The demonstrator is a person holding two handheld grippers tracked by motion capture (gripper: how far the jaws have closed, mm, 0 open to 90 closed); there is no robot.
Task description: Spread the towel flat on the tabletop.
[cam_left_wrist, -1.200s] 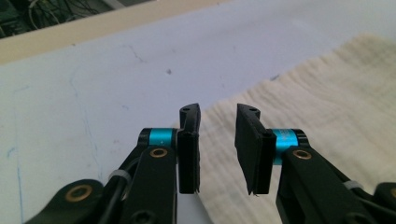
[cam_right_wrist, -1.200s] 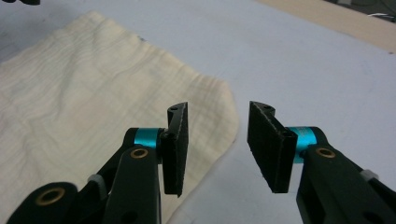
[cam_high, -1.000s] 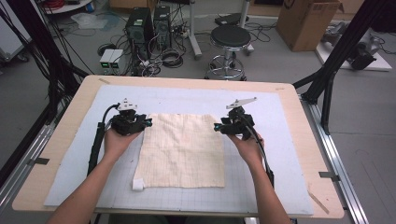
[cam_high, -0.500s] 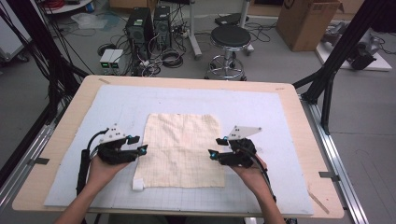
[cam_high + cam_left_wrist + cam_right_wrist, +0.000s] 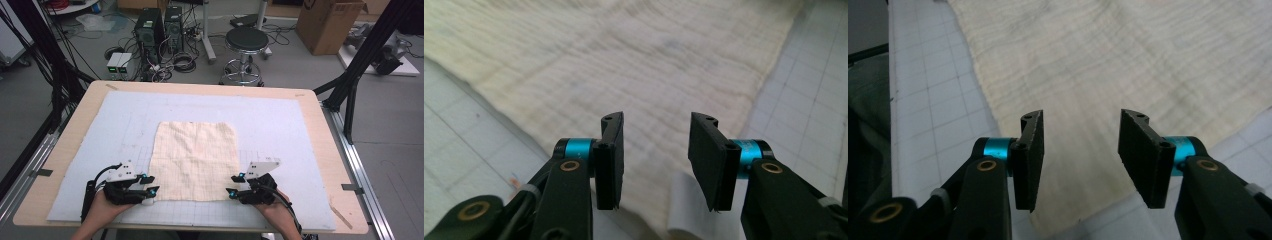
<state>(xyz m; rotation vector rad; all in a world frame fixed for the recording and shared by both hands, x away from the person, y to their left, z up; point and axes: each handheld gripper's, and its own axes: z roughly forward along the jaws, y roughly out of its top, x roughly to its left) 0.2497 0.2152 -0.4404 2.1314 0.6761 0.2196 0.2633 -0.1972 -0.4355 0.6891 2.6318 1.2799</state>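
One cream cloth [image 5: 195, 159] lies flat near the middle of the grey gridded mat [image 5: 290, 125] that covers the desk [image 5: 320, 107], and the two grippers stand at its near edge, one at each near corner. The left gripper [image 5: 148, 185] is at the near left corner and the right gripper [image 5: 234, 185] at the near right corner, both pointing inward toward the cloth, so each hand is nearest to its own corner. The cloth is a little longer from near to far than from side to side, and it stretches away from both grippers toward the far side of the desk. In the left gripper view the jaws of the left gripper [image 5: 656, 150] stand partly open after just closing a little, with the cloth corner and a small white label [image 5: 684, 210] below the gap, but the pads do not press on anything. In the right gripper view the right gripper [image 5: 1080, 150] is also about half open, its jaws just closing too, and the cloth edge [image 5: 1088, 190] lies under the gap, not pinched. I judge that the coming move is to lower and close on both near corners together. I count one cloth, one mat and two grippers.
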